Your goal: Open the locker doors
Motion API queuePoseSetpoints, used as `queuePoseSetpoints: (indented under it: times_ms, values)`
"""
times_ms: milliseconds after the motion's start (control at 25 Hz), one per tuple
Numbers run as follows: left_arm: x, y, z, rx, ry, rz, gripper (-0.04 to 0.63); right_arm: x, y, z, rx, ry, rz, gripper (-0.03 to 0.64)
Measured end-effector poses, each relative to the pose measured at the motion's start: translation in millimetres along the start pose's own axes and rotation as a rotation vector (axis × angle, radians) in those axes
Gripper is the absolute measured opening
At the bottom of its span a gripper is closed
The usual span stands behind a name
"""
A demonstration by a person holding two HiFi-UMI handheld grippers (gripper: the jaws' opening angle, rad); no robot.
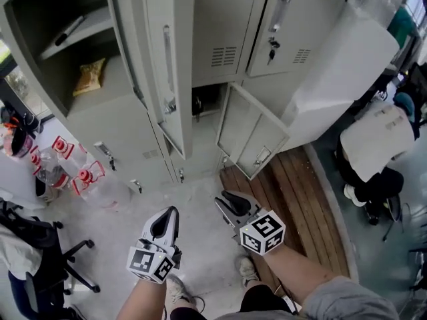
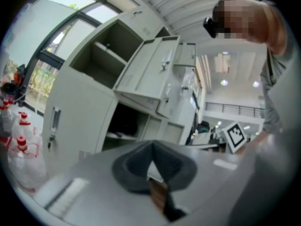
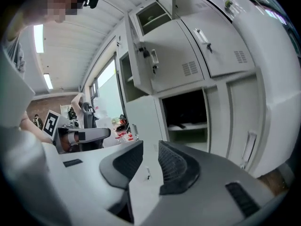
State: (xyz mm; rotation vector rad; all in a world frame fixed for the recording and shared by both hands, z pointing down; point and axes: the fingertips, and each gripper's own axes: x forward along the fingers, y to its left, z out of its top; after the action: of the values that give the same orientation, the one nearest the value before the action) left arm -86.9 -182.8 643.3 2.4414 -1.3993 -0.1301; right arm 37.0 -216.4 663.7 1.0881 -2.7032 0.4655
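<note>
So the lockers (image 1: pixel 220 39) sit straight ahead of both tongs, a grey bank filling the top of the head view. Two locker doors are already swung out. The tall upper door (image 1: pixel 167 59) hangs edge-on towards the camera, and the small lower door (image 1: pixel 250 139) sticks out over the floor, just beyond the right gripper (image 1: pixel 225 201). The open upper compartment has a shelf (image 1: pixel 73 27) with something dark and thin on it, and a yellow snack bag (image 1: pixel 89 76) lying below that. The upper right door (image 1: pixel 293 25) is shut with keys (image 1: pixel 271 51) dangling from its lock. The lower left door (image 1: pixel 127 139) is shut too.

Both tongs hang in the air short of the lockers, touching nothing. The left gripper (image 1: pixel 172 213) is clenched, with its pads meeting at the tips and nothing between them. The right one has its jaws parted with a clear gap, and it's empty too.

Stuff around: a bunch of clear bottles (image 1: pixel 50 165) with red caps huddle against the locker's left corner. An office chair (image 1: pixel 47 265) sits near the left arm. A strip of wooden flooring (image 1: pixel 293 199) runs under the lower door on the right, and a big white panel (image 1: pixel 347 72) leans against the lockers on that side. The lower door is what's really crowding the right gripper.
</note>
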Motion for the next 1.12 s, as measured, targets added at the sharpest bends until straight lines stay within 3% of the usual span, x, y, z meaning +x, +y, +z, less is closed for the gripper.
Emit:
queuePoseSetpoints:
  times_ms: [360, 640, 840, 1120]
  values:
    - [-45.5, -68.3, 191.9, 0.080, -0.073, 0.031, 0.005, -79.5, 45.6, 208.6, -0.062, -0.117, 0.022, 0.071]
    - [-83.3, -104.1, 319.9, 0.129, -0.192, 0.040, 0.005, -127.0, 70.1, 315.8, -0.130, -0.163, 0.016, 0.025]
    - [-109.9, -118.8, 357.5, 0.122, -0.244, 0.045, 0.005, -144.0, 84.3, 340.6, -0.122, -0.189, 0.037, 0.008]
    - [-125.6, -115.6, 363.4, 0.091, -0.281, 0.060, 0.005, -142.0, 86.7, 332.7, -0.114, -0.169, 0.058, 0.006]
